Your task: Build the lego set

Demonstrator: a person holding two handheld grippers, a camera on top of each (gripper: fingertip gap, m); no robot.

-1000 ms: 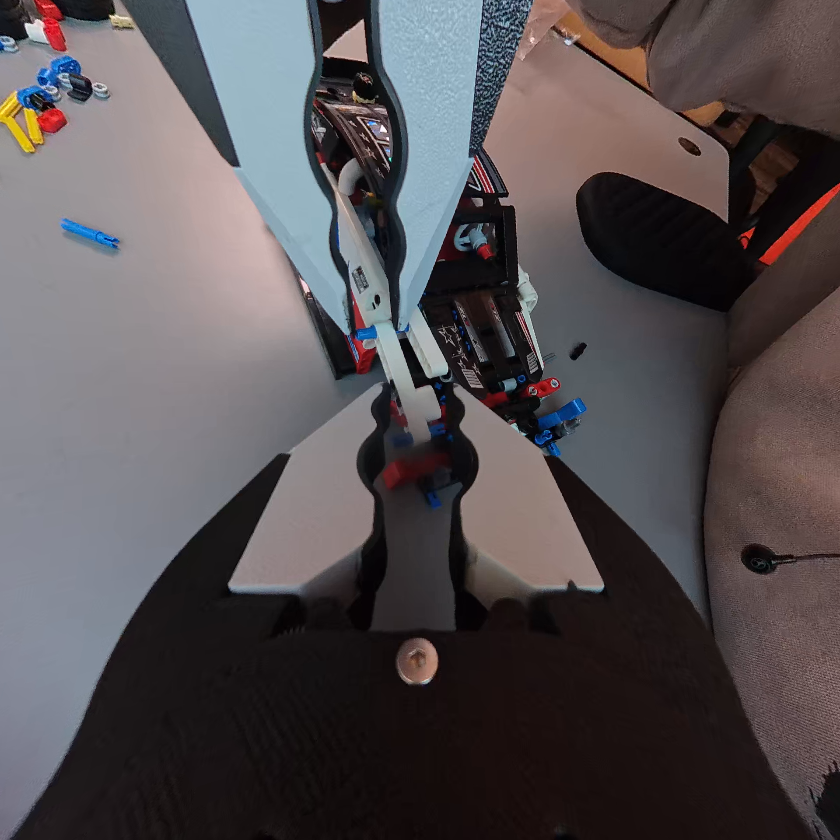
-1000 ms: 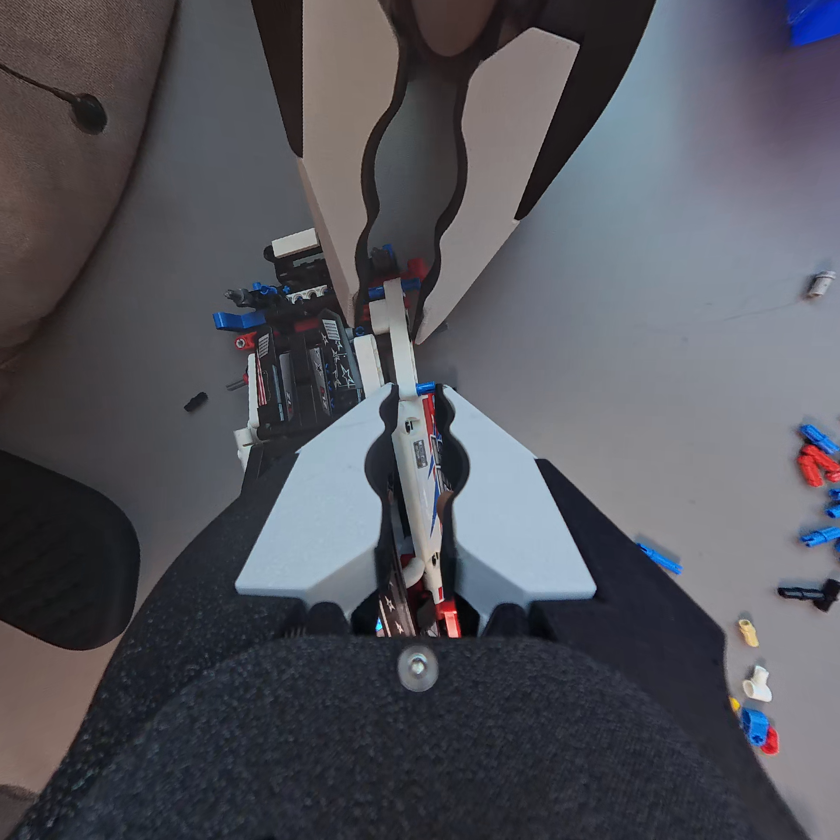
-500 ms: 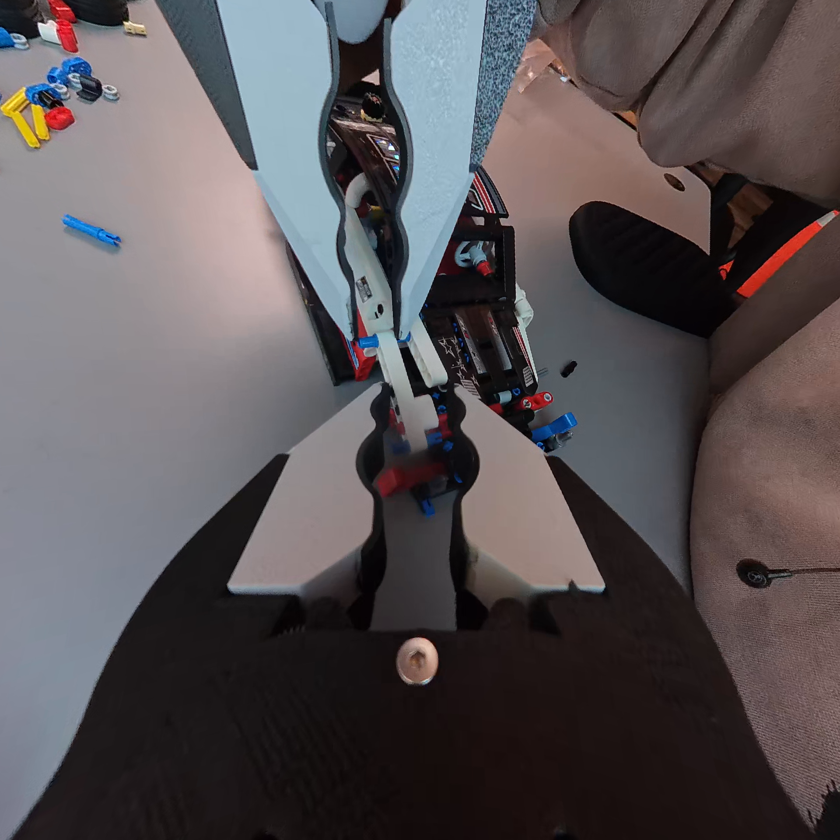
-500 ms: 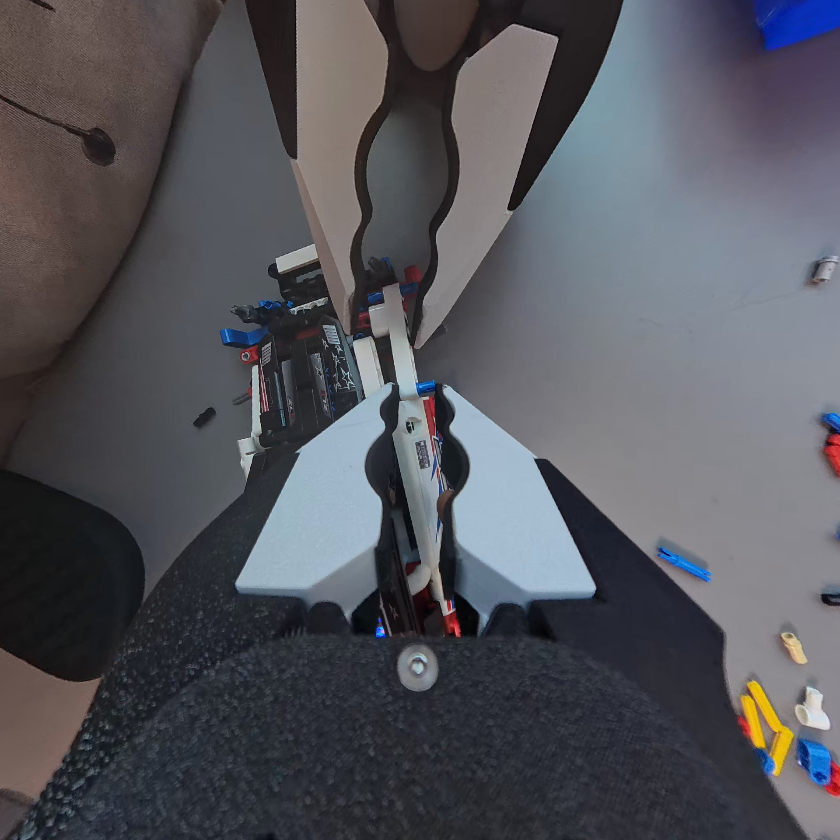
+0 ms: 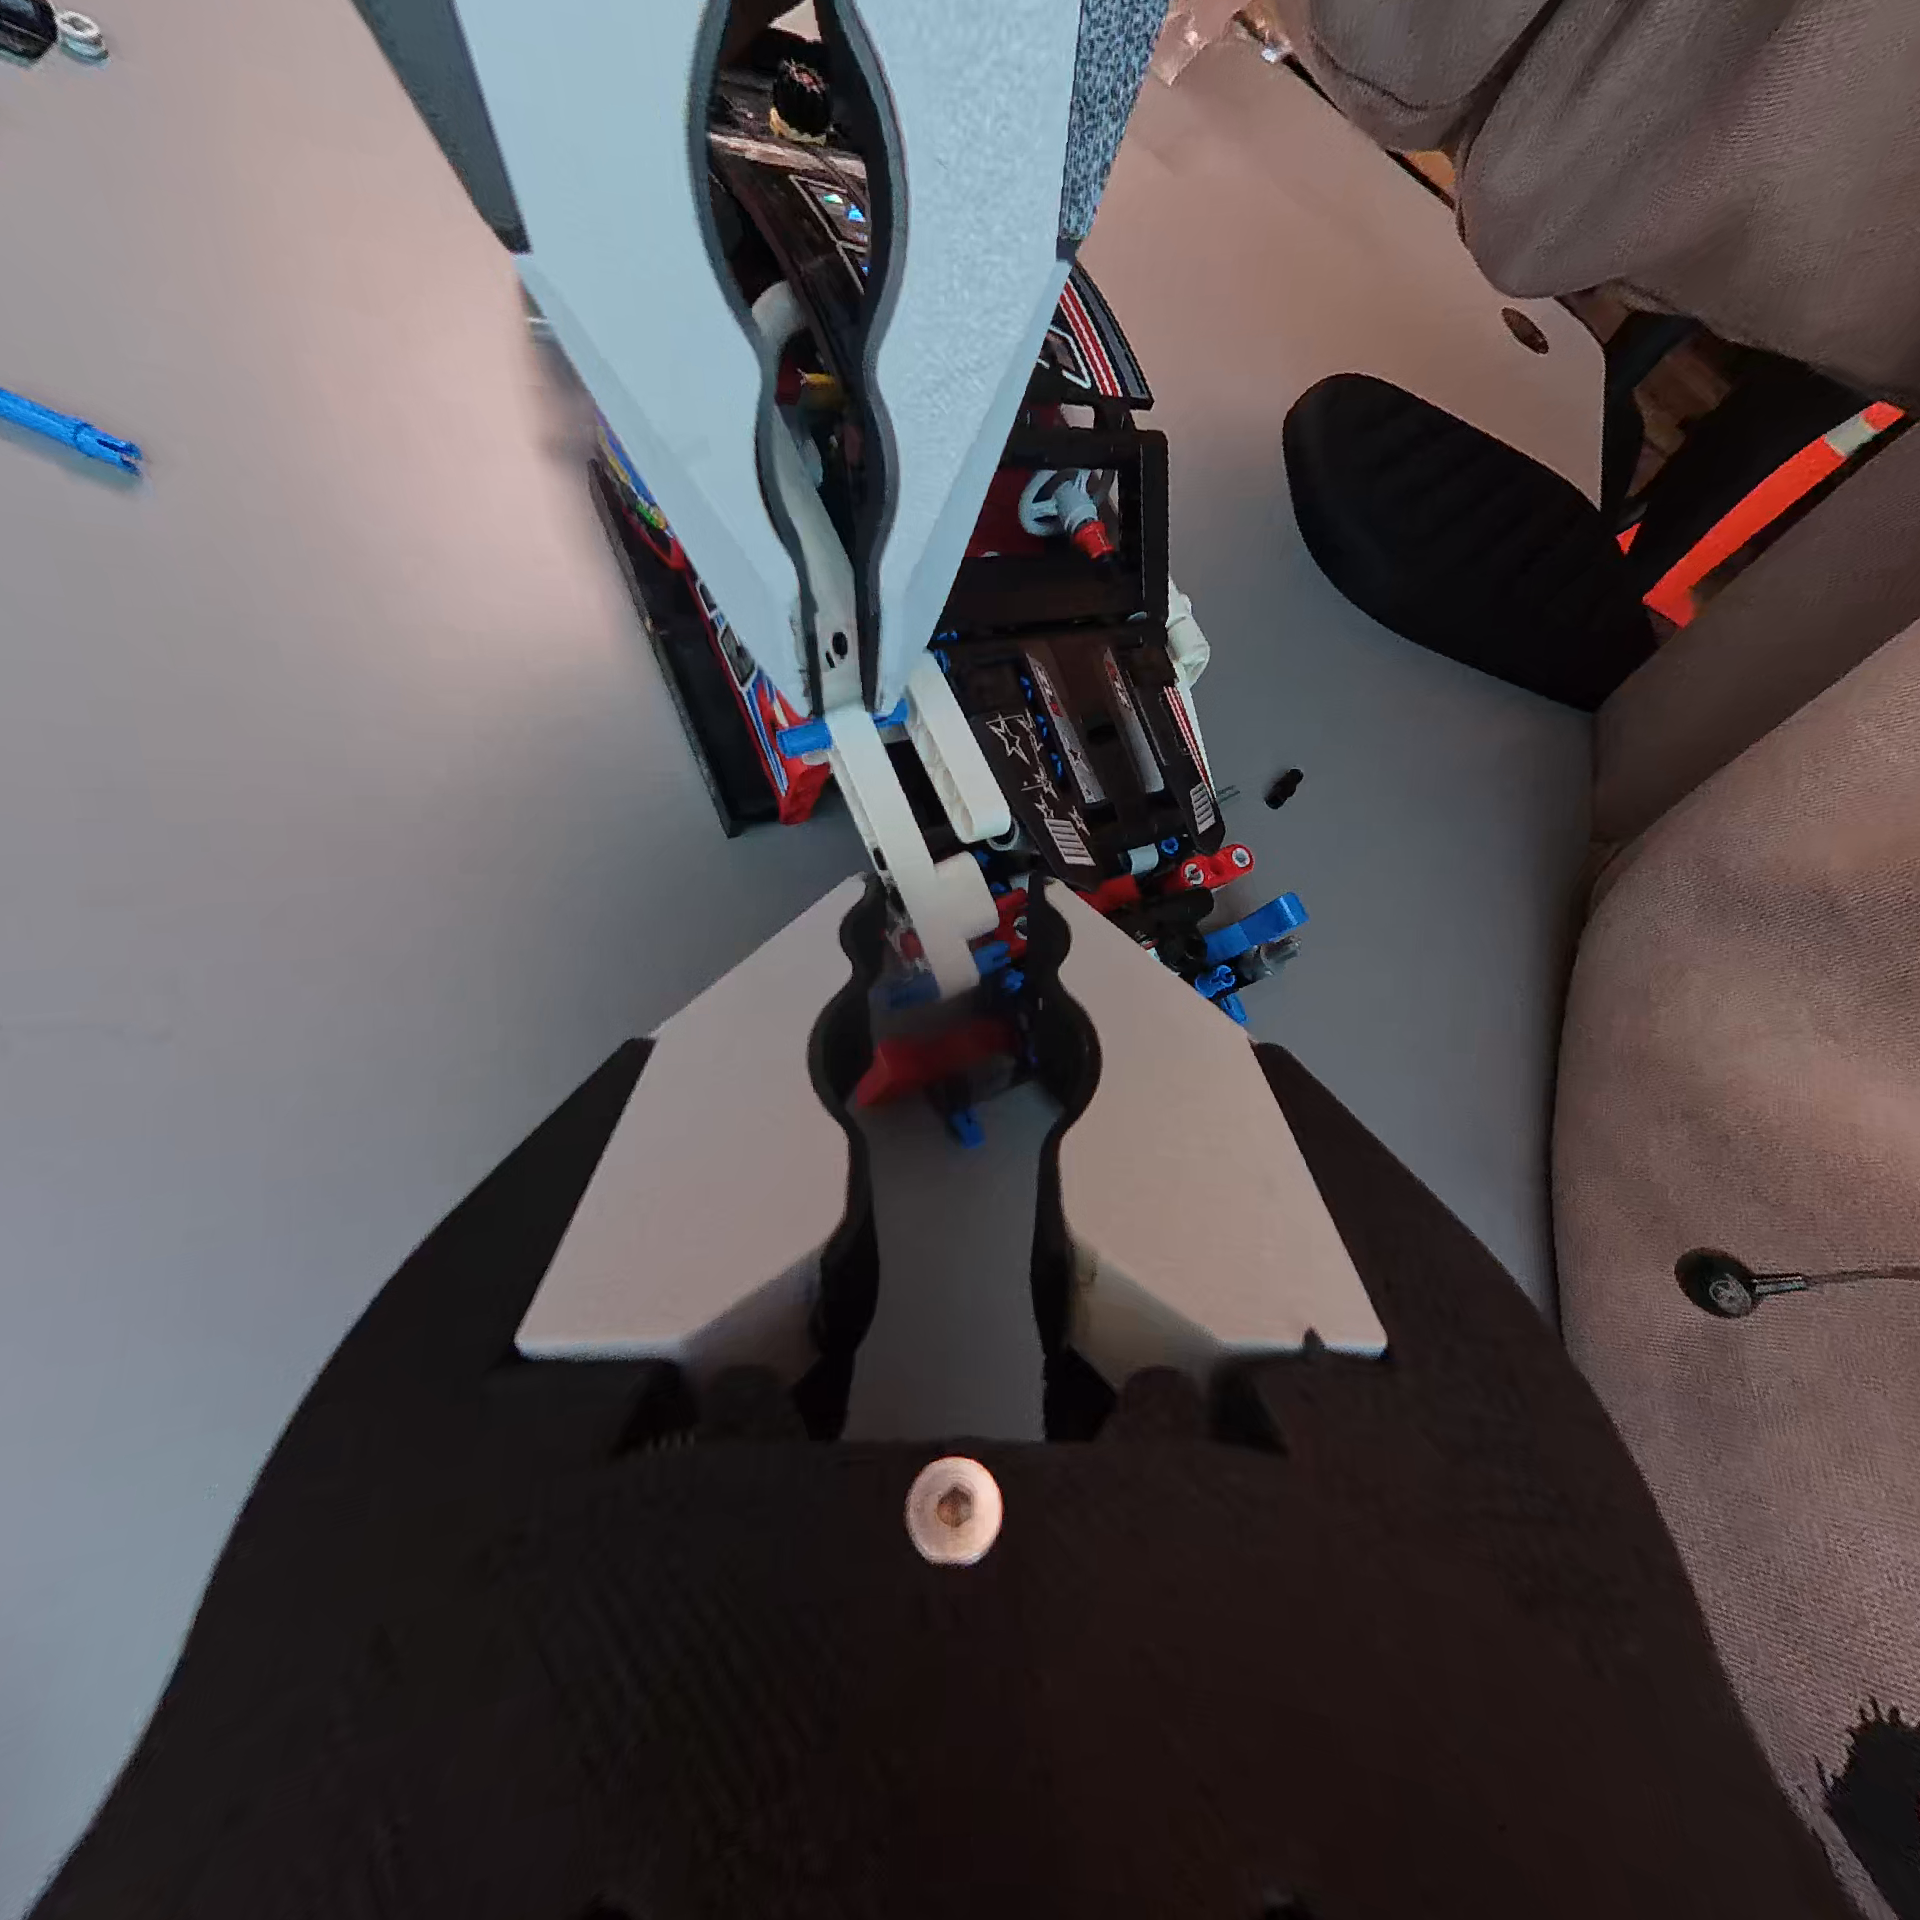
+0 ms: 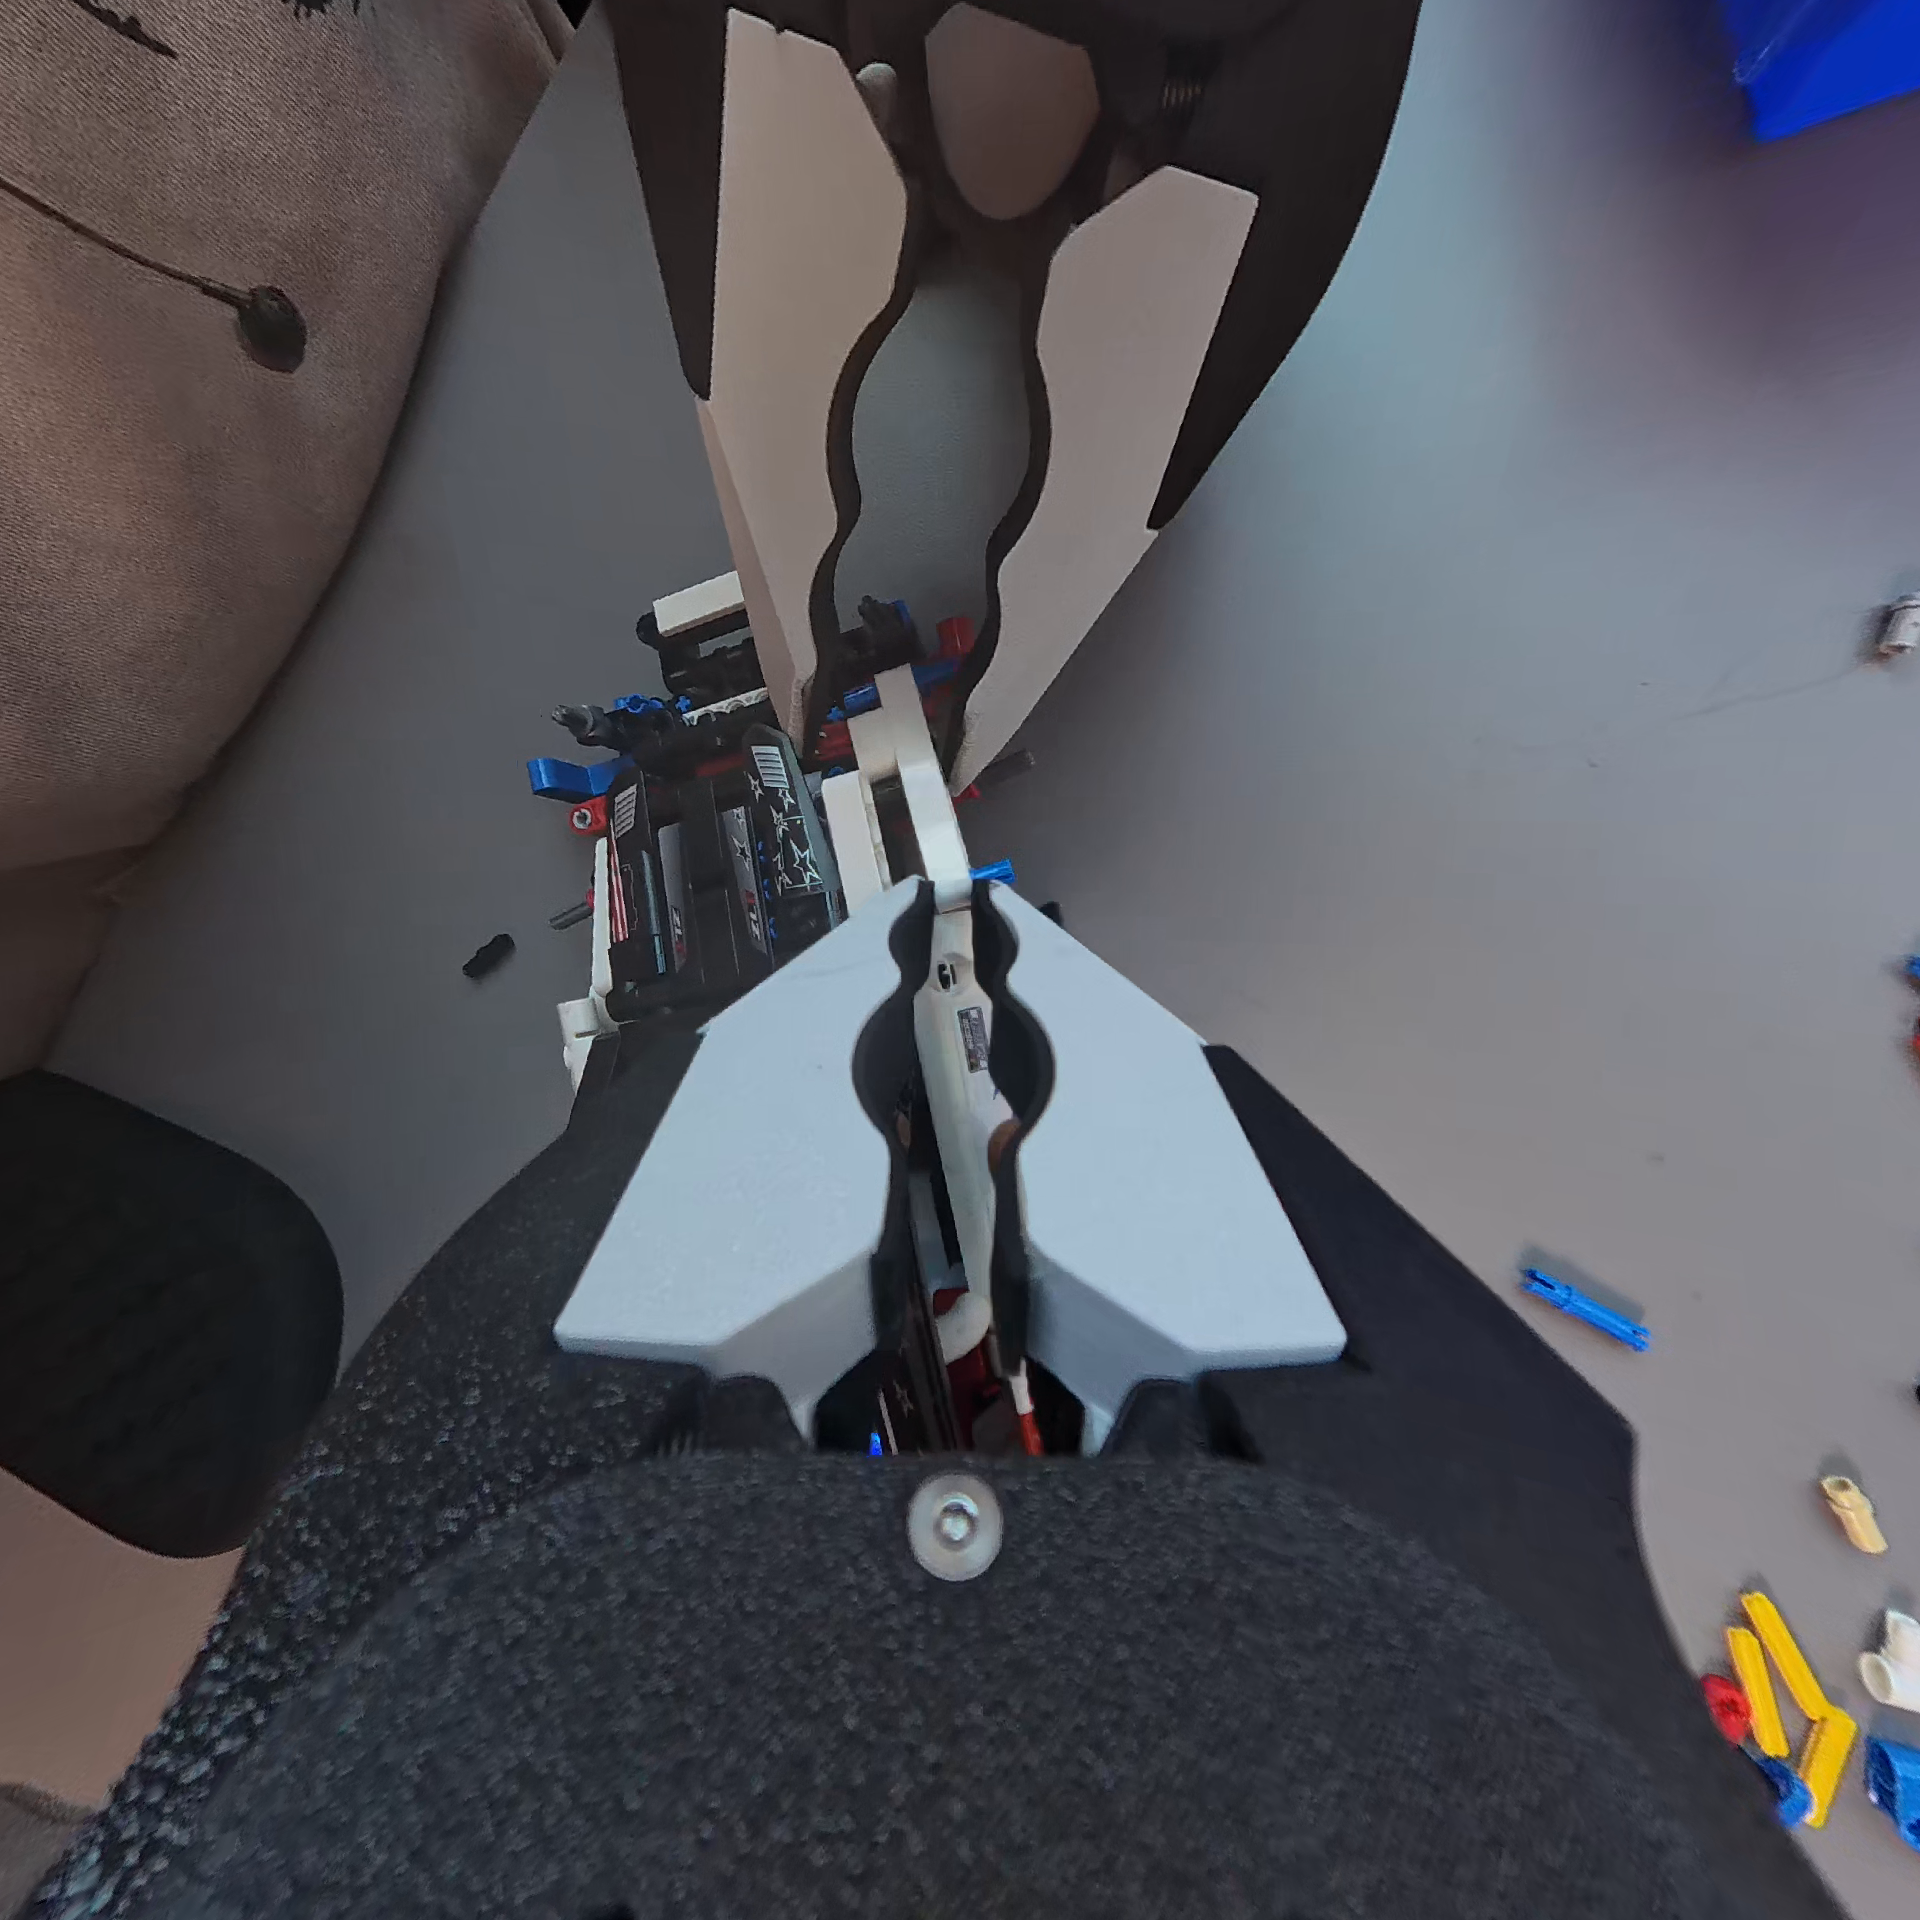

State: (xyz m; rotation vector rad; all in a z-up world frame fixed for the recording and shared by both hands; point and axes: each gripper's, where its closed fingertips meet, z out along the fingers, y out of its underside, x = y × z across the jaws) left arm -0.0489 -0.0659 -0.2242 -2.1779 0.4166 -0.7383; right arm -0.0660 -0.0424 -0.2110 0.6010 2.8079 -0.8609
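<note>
A half-built lego car [image 5: 1081,727], black, red and white with star stickers, is held between both grippers above the grey table [image 5: 260,935]. My left gripper [image 5: 951,904], with beige fingers, is shut on the car's near end, where a white beam [image 5: 940,904] and red and blue parts sit between its tips. My right gripper [image 6: 951,899], with light blue fingers, is shut on a long white side panel [image 6: 961,1039] of the car [image 6: 717,862]. Each gripper shows in the other's view, facing it tip to tip: the right [image 5: 842,707] and the left [image 6: 883,743].
A blue pin [image 5: 68,431] [image 6: 1584,1309] and a small black pin [image 5: 1283,787] [image 6: 488,956] lie on the table. Yellow, blue, red and white loose parts [image 6: 1787,1683] lie at the right. A black chair armrest [image 5: 1455,530] and a person's beige clothing [image 5: 1745,1039] border one side. The grippers are tip to tip, or close to it.
Both grippers keep their hold on the car. The pair has shifted together: the loose parts have slid out of the left view's top left, and the yellow parts have come into the right view.
</note>
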